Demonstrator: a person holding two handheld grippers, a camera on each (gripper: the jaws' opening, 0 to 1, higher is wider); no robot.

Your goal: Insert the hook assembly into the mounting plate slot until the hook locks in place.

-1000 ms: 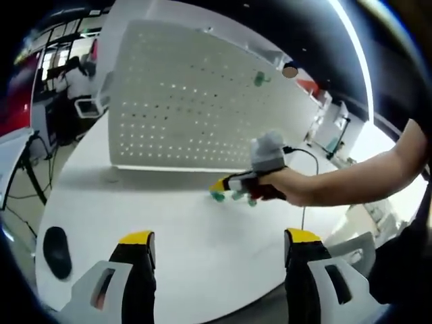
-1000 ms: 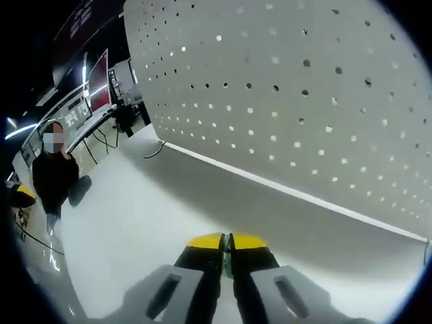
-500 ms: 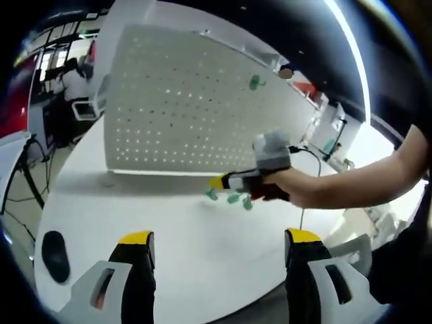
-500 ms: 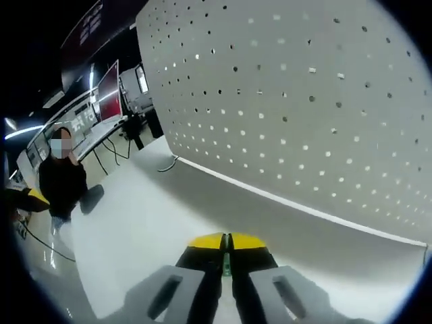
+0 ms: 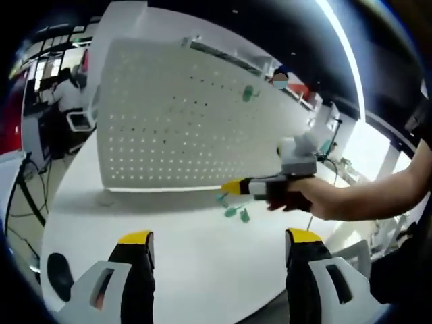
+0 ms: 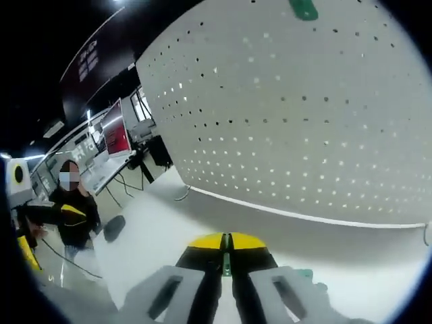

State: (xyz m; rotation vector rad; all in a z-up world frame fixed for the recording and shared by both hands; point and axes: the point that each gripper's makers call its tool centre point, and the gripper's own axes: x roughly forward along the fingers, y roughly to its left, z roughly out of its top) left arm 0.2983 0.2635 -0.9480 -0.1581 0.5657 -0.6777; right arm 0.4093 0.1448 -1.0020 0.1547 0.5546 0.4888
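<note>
Now the right gripper (image 5: pixel 237 187), its jaws pinched tight on a green hook assembly (image 6: pixel 227 264), is rising off the white table (image 5: pixel 189 263) and drawing nearer the upright pegboard (image 5: pixel 182 121), the mounting plate, where a second green hook (image 5: pixel 248 94) is already hanging. Two more green hooks (image 5: pixel 236 214) are lying below. Meanwhile the left gripper (image 5: pixel 219 237) is waiting wide apart and empty; insertion looks imminent.

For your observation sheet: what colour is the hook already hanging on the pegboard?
Green. The hook on the pegboard shows best in the right gripper view.
</note>
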